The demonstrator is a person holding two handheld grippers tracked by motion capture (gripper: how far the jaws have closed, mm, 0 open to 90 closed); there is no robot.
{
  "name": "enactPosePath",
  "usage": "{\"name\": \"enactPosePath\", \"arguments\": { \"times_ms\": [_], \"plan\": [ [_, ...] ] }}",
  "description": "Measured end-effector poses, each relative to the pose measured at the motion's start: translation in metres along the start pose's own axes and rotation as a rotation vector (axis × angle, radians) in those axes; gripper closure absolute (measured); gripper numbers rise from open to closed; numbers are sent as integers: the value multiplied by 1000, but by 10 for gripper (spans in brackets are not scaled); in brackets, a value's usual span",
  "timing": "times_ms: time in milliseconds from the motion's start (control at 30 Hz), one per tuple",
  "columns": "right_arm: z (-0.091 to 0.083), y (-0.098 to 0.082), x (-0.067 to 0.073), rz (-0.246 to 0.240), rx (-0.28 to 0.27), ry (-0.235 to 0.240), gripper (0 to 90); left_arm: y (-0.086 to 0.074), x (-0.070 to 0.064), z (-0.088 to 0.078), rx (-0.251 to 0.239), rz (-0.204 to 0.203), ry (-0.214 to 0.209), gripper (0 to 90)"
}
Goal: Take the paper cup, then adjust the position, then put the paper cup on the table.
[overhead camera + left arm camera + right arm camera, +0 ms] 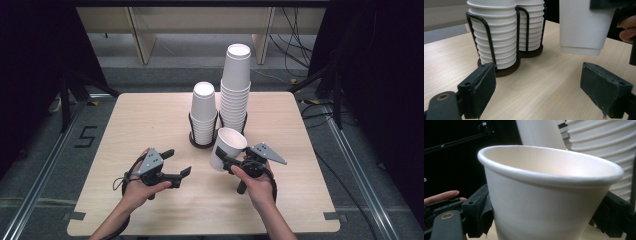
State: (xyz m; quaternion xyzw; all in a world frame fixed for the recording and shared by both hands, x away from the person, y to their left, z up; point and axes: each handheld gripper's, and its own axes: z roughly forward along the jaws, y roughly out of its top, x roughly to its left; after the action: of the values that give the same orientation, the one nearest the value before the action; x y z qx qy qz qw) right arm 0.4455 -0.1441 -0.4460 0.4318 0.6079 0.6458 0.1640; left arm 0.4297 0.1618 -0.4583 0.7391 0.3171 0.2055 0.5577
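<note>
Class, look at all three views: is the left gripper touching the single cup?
Apart. In the left gripper view, the left gripper stands open on bare table, with the cup raised beyond its jaws, held by the right gripper.

Single cup (226,148) before two stacks (235,90) in holder (202,142), mid-table (150,115).

Matt white paper cup (549,202), pale wood-grain table (541,82), probably black metal wire rack (517,37), rubbery tongs pads (482,92).

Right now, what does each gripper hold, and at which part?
The right gripper clamps a paper cup by its side wall, below the rim. The left gripper holds nothing.
</note>
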Motion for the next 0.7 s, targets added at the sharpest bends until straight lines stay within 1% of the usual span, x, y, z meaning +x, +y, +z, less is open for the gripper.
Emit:
{"name": "enactPosePath", "arguments": {
  "times_ms": [33, 67, 100, 167, 200, 233, 267, 300, 333, 367, 400, 433, 467, 500, 533, 600, 633, 667, 700],
  "plan": [
    [-1, 1, 4, 2, 6, 12, 161, -1, 1, -2, -3, -7, 5, 131],
    [0, 1, 6, -18, 2, 11, 161, -3, 3, -5, -8, -11, 14, 133],
    [-1, 2, 8, -31, 6, 22, 161, -4, 4, -7, -12, -16, 21, 133],
    [-1, 1, 12, -57, 8, 17, 160, -7, 7, -11, -14, -32, 38, 135],
    [-1, 0, 13, -55, 12, 25, 160, -9, 9, -13, -23, -37, 41, 136],
    [-1, -1, 14, -81, 18, 23, 160, -10, 10, -14, -18, -38, 50, 137],
    [-1, -3, 16, -71, 30, 40, 160, -12, 12, -16, -11, -40, 61, 138],
    [0, -5, 17, -103, 32, 35, 159, -13, 13, -18, -12, -45, 65, 139],
    [-1, -8, 19, -102, 45, 41, 159, -15, 14, -19, -22, -50, 67, 140],
    [-1, -11, 20, -119, 56, 41, 159, -15, 15, -21, -13, -47, 77, 141],
    [-1, -12, 21, -138, 54, 54, 159, -17, 15, -22, -15, -50, 82, 141],
    [-2, -14, 22, -156, 62, 48, 158, -19, 16, -24, -16, -59, 89, 142],
    [-3, -17, 23, -186, 67, 50, 158, -20, 17, -24, -18, -62, 92, 143],
    [-3, -20, 23, -188, 79, 60, 158, -22, 18, -25, -13, -65, 97, 144],
    [-5, -23, 24, -209, 90, 58, 157, -23, 18, -26, -8, -63, 100, 144],
    [-7, -28, 23, -215, 105, 69, 157, -27, 20, -26, -17, -71, 98, 144],
    [-10, -31, 22, -218, 104, 61, 157, -27, 20, -27, -12, -72, 104, 144],
    [-11, -33, 20, -231, 111, 70, 157, -28, 21, -27, 2, -70, 113, 144],
    [-14, -36, 18, -226, 120, 73, 157, -29, 21, -27, 2, -73, 115, 144]
  ]
}}
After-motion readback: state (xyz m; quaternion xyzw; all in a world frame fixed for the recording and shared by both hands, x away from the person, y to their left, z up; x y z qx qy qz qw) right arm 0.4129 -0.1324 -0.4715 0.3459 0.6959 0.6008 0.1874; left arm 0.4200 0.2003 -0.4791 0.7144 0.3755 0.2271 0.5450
